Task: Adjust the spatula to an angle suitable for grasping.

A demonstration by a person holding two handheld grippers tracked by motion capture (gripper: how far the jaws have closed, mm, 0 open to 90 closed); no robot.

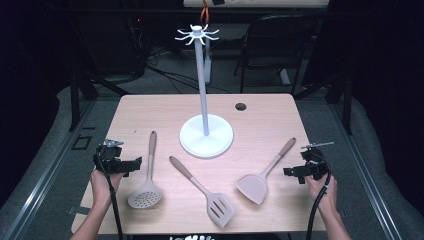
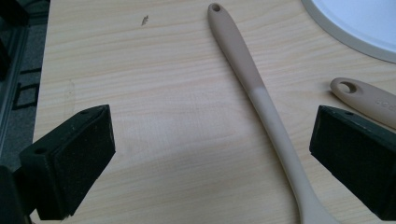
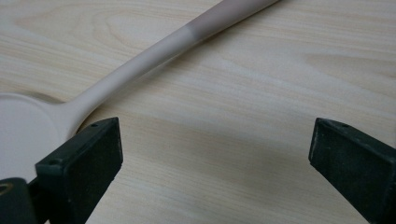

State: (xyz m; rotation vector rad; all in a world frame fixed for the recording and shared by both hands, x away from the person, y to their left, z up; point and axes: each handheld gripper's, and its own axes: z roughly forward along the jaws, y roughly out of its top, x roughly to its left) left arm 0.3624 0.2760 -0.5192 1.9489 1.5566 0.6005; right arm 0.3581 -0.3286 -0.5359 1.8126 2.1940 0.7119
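Both pairs of jaws stand wide apart with nothing gripped. Between the left gripper (image 2: pixel 212 154) jaws lies bare table (image 2: pixel 154 116), and the handle of the skimmer spoon (image 2: pixel 261 100) runs through the gap nearer the right-hand jaw, touching neither. Just beyond that jaw sits the handle end of the slotted turner (image 2: pixel 369 95), and farther out the rim of the white stand base (image 2: pixel 355 28). The right gripper (image 3: pixel 215 163) hovers over bare wood too; the solid turner (image 3: pixel 154 49) lies just beyond its left-hand jaw, blade by that jaw, handle slanting away. From above, the left gripper (image 1: pixel 116 162) sits beside the skimmer spoon (image 1: pixel 147 175), the right gripper (image 1: pixel 306 170) beside the solid turner (image 1: pixel 265 172).
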